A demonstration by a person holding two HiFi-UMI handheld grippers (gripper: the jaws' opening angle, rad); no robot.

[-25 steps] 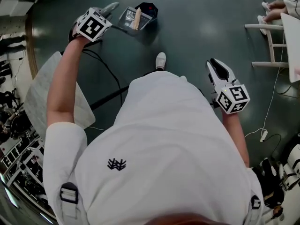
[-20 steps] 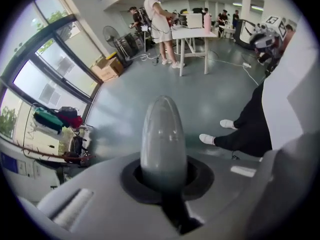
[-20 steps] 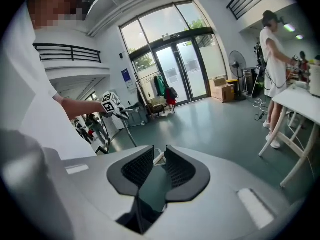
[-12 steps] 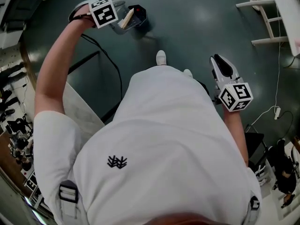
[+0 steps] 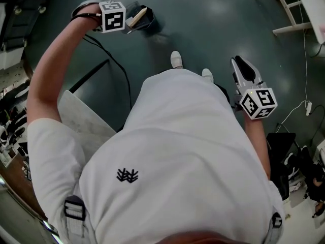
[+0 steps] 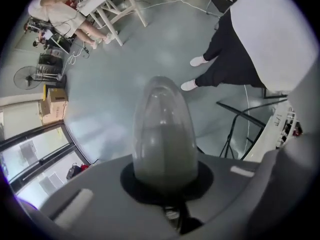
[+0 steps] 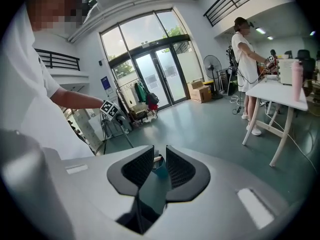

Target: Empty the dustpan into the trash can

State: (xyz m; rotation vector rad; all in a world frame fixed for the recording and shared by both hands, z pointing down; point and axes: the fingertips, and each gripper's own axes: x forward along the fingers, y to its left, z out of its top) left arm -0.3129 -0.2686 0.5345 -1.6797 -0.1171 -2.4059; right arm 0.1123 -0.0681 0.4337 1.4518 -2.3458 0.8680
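Note:
In the head view my left gripper [image 5: 127, 15] is stretched out at the top left, shut on the grey handle of the dustpan [image 5: 136, 16]. A pale wooden stick lies in the pan. The pan sits tilted at the rim of the small black trash can [image 5: 149, 17] on the dark floor. In the left gripper view the translucent grey handle [image 6: 165, 134] fills the jaws and hides them. My right gripper [image 5: 242, 67] hangs at my right side, away from the can. Its black jaws [image 7: 160, 158] stand together with only a thin slit and nothing held.
A pale marbled tabletop [image 5: 84, 123] lies at my left, with a black cable [image 5: 118, 70] running over the floor beside it. White table legs [image 5: 282, 6] stand at the top right. In the right gripper view a person [image 7: 246, 49] stands at a white table [image 7: 280, 91].
My left arm has reached farther out and carried the dustpan up to the trash can's rim. The head view has swung. The right gripper has held its place at my side.

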